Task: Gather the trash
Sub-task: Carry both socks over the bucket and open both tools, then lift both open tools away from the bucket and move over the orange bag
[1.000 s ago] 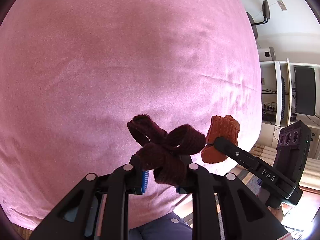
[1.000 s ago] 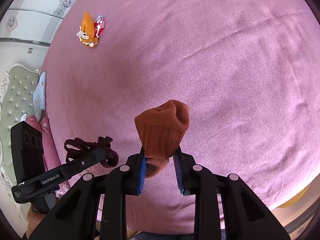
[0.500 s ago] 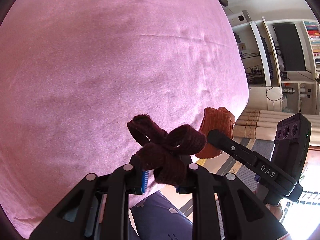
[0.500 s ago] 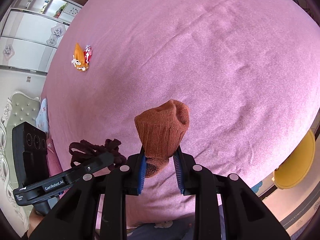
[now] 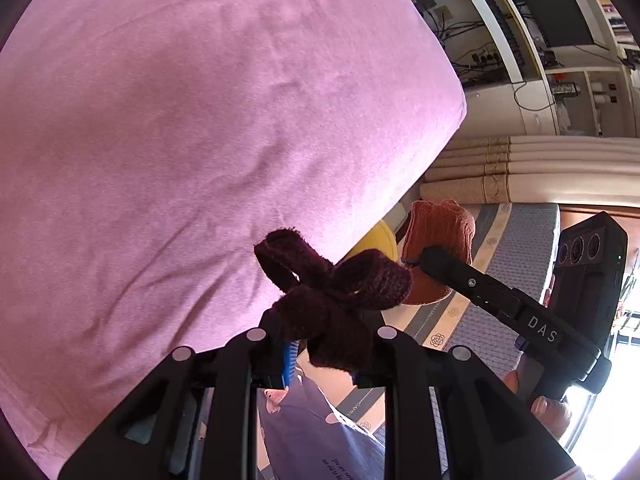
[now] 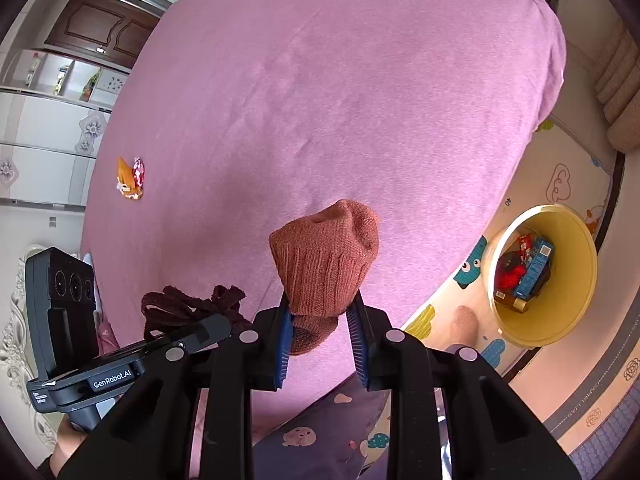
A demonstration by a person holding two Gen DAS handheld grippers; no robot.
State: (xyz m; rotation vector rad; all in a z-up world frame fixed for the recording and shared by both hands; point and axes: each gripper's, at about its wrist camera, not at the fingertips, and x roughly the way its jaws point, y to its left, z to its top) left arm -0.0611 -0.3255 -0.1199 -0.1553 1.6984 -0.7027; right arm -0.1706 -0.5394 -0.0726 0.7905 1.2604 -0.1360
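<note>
My left gripper (image 5: 332, 356) is shut on a dark maroon sock (image 5: 340, 292), held over the bed's right edge; it also shows in the right wrist view (image 6: 188, 304). My right gripper (image 6: 320, 344) is shut on a rust-orange knitted sock (image 6: 324, 260), which also shows in the left wrist view (image 5: 436, 240). A yellow bin (image 6: 560, 320) stands on the floor to the right of the bed and holds a blue box and red items. Orange and red wrappers (image 6: 130, 178) lie on the far left of the pink bed (image 6: 320, 100).
A patterned play mat (image 6: 568, 176) covers the floor around the bin. Rolled beige mats (image 5: 540, 168) and shelves with a monitor (image 5: 560, 8) stand past the bed's end. White cupboards (image 6: 40, 140) line the far left. The person's dark patterned clothing (image 6: 320, 432) is below the grippers.
Both grippers have swung to the right, off the middle of the bed toward its edge, still holding their socks. The yellow bin and floor have come into view.
</note>
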